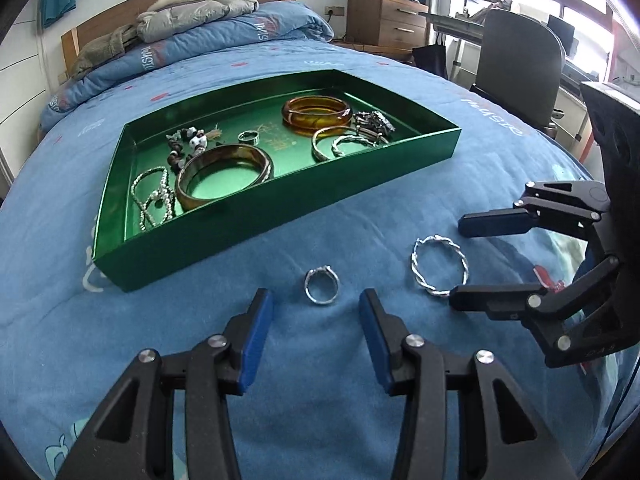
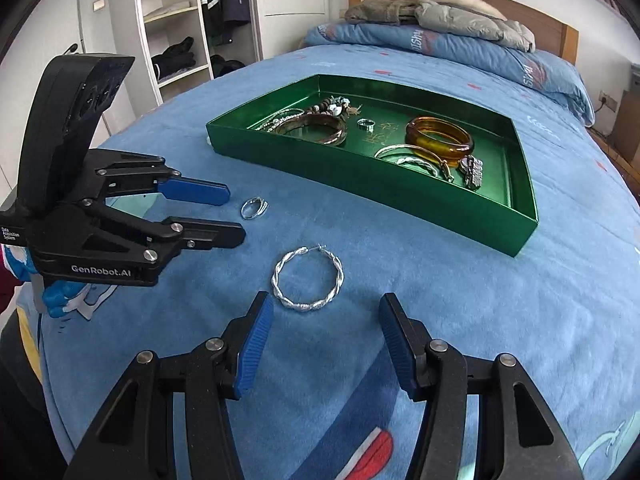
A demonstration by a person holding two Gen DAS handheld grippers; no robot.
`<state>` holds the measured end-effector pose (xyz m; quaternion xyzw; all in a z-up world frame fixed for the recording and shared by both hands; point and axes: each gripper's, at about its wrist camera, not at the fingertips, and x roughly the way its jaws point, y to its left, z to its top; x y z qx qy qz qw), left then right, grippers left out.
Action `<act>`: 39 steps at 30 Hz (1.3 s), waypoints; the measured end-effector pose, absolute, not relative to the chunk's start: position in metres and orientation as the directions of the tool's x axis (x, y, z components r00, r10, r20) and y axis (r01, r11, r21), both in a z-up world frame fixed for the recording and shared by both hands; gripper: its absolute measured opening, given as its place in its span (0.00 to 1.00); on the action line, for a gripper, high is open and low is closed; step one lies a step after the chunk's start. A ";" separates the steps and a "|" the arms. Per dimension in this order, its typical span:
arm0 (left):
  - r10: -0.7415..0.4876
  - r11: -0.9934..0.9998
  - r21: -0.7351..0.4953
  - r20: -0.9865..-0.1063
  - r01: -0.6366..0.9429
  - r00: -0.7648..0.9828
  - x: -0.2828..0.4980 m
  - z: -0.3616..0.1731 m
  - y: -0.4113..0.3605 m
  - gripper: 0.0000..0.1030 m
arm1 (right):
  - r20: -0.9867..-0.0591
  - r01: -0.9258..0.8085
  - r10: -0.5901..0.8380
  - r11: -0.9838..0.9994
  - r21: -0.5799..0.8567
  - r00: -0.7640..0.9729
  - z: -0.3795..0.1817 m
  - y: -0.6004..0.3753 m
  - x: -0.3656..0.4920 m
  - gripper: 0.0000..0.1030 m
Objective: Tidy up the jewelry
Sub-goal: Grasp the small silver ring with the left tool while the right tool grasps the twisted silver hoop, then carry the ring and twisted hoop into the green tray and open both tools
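A green tray lies on the blue bedspread and holds amber bangles, silver bracelets, a bead string and a small ring. A silver ring lies on the bedspread just ahead of my open left gripper. A twisted silver hoop lies just ahead of my open right gripper. Both grippers are empty.
A folded quilt and a grey jacket lie at the head of the bed. A chair and a wooden drawer unit stand beyond the bed in the left wrist view. A wardrobe stands at the left in the right wrist view.
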<state>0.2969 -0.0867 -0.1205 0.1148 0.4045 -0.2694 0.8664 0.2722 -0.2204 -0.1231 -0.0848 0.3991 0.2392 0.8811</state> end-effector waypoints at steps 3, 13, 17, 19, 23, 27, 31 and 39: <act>-0.381 0.823 -0.014 -0.756 0.569 0.533 0.297 -0.123 -0.089 0.36 | -0.738 -0.509 0.357 0.861 0.022 0.573 -0.124 -0.217 0.275 0.51; -0.378 0.815 0.010 -0.748 0.579 0.545 0.292 -0.123 -0.092 0.17 | -0.735 -0.550 0.373 0.835 0.001 0.566 -0.125 -0.210 0.274 0.48; -0.370 0.822 0.010 -0.750 0.569 0.548 0.291 -0.123 -0.092 0.17 | -0.743 -0.542 0.346 0.840 -0.027 0.573 -0.127 -0.206 0.274 0.44; -0.362 0.828 0.010 -0.754 0.560 0.548 0.290 -0.122 -0.092 0.17 | -0.744 -0.532 0.328 0.846 -0.043 0.582 -0.127 -0.206 0.274 0.39; -0.355 0.842 -0.010 -0.763 0.540 0.540 0.284 -0.117 -0.091 0.17 | -0.749 -0.510 0.294 0.857 -0.069 0.594 -0.124 -0.202 0.269 0.38; -0.358 0.848 -0.024 -0.762 0.529 0.540 0.265 -0.106 -0.089 0.17 | -0.741 -0.470 0.279 0.881 -0.055 0.611 -0.112 -0.205 0.251 0.38; -0.371 0.853 -0.038 -0.745 0.521 0.554 0.239 -0.089 -0.087 0.17 | -0.721 -0.424 0.281 0.906 -0.019 0.633 -0.094 -0.212 0.227 0.38; -0.400 0.859 -0.059 -0.697 0.508 0.595 0.182 -0.049 -0.077 0.17 | -0.666 -0.346 0.267 0.938 0.015 0.696 -0.052 -0.225 0.167 0.38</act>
